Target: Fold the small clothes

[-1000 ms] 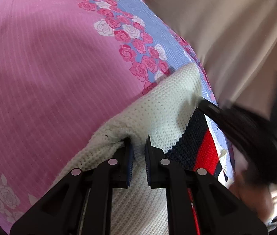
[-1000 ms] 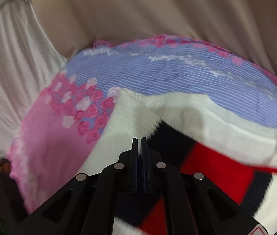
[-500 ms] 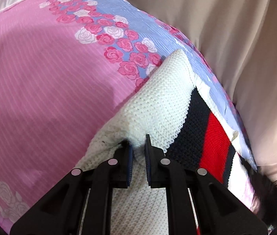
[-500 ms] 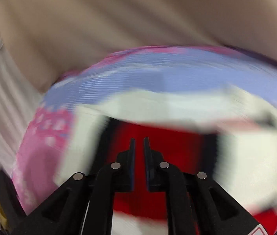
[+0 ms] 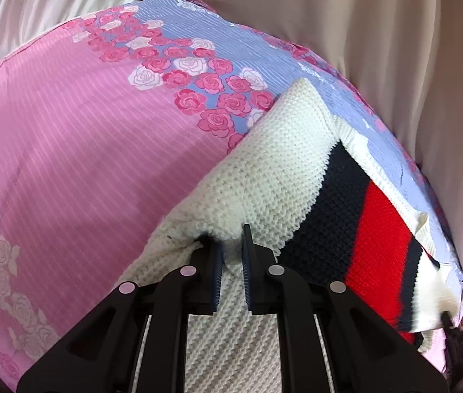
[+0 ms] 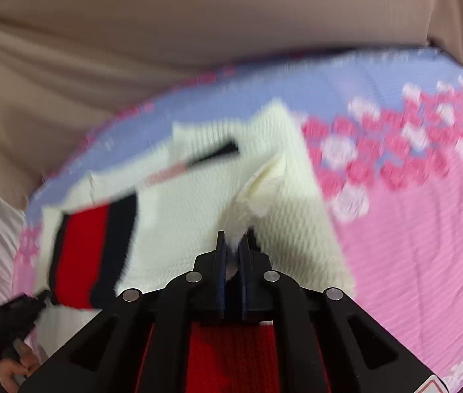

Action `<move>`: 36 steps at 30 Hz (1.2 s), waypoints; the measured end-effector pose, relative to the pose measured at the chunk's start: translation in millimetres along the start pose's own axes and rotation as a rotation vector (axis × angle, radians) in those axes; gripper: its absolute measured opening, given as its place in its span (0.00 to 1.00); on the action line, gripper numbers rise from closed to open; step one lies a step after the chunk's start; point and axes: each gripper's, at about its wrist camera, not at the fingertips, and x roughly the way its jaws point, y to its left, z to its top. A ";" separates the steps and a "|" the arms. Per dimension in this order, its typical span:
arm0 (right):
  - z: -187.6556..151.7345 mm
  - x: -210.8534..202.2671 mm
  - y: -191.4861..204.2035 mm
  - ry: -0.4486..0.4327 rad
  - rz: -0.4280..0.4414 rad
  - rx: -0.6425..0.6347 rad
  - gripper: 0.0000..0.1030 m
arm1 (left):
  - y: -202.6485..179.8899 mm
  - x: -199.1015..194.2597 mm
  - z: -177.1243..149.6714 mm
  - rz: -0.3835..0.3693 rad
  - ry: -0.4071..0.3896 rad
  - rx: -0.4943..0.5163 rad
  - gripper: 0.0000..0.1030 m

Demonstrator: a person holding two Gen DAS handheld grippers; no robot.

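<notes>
The left claw (image 5: 231, 255) was clamped on a bunched pinch of cream knit at the near edge of the small sweater (image 5: 274, 177), its blue pads sunk into the wool with a tuft bulging up between them. The right claw (image 6: 233, 252) was likewise pinched shut on a raised fold of the same cream fabric, which rose in a peak from its tips; that view was smeared by motion, so finer detail there could not be told. The sweater, cream with a red and navy band, lay spread on the bed over a bedsheet (image 5: 77, 150) of pink stripes and a lilac strip edged with roses, beige curtain (image 5: 379, 32) hanging behind. In the right view the left claw's handle and the person's hand (image 6: 12, 360) showed at the lower left, beside the striped end of the garment. Holding two separate edges at once probably let the person lift one part and carry it across the body while the other stayed anchored, keeping the knit taut enough to crease cleanly rather than slump.
</notes>
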 end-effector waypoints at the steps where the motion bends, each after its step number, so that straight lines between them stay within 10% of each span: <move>1: -1.1 12.2 -8.1 0.038 -0.010 0.011 0.05 | -1.4 0.4 -0.3 0.008 -0.004 0.001 0.11; 7: -0.1 11.4 -7.8 0.089 0.020 0.001 0.12 | -4.8 -2.6 -2.8 0.032 -0.013 0.014 0.11; 10: -14.1 -35.9 -14.3 0.053 0.030 0.029 0.36 | -1.4 -15.9 -7.0 0.004 0.012 0.015 0.19; 11: -26.1 -53.9 -22.7 0.057 0.029 0.038 0.50 | 0.9 -23.3 -10.4 -0.004 0.025 0.024 0.31; 15: -97.5 -106.0 -45.2 0.179 -0.027 -0.028 0.54 | 31.8 -68.4 -47.6 -0.025 0.087 0.110 0.61; 22: -242.5 -173.7 -90.1 0.417 -0.031 0.009 0.54 | 140.2 -129.9 -149.5 0.004 0.232 0.026 0.68; 26: -259.0 -171.1 -85.0 0.391 0.051 0.077 0.60 | 140.0 -141.8 -174.6 -0.042 0.210 -0.008 0.69; 28: -257.0 -165.5 -77.6 0.369 0.077 0.077 0.61 | 129.4 -138.6 -177.7 -0.079 0.225 -0.015 0.68; 31: -249.8 -156.7 -69.6 0.335 0.092 0.072 0.58 | 121.5 -133.2 -176.2 -0.079 0.239 -0.005 0.37; 32: -246.6 -153.6 -68.6 0.337 0.106 0.082 0.42 | 120.2 -130.3 -174.4 -0.108 0.259 -0.010 0.12; 33: -242.8 -148.2 -67.9 0.358 0.126 0.096 0.16 | 120.0 -129.3 -173.5 -0.137 0.286 -0.031 0.12; 36: -233.3 -152.4 -70.7 0.344 0.137 0.121 0.12 | 119.6 -141.3 -166.1 -0.153 0.269 -0.035 0.11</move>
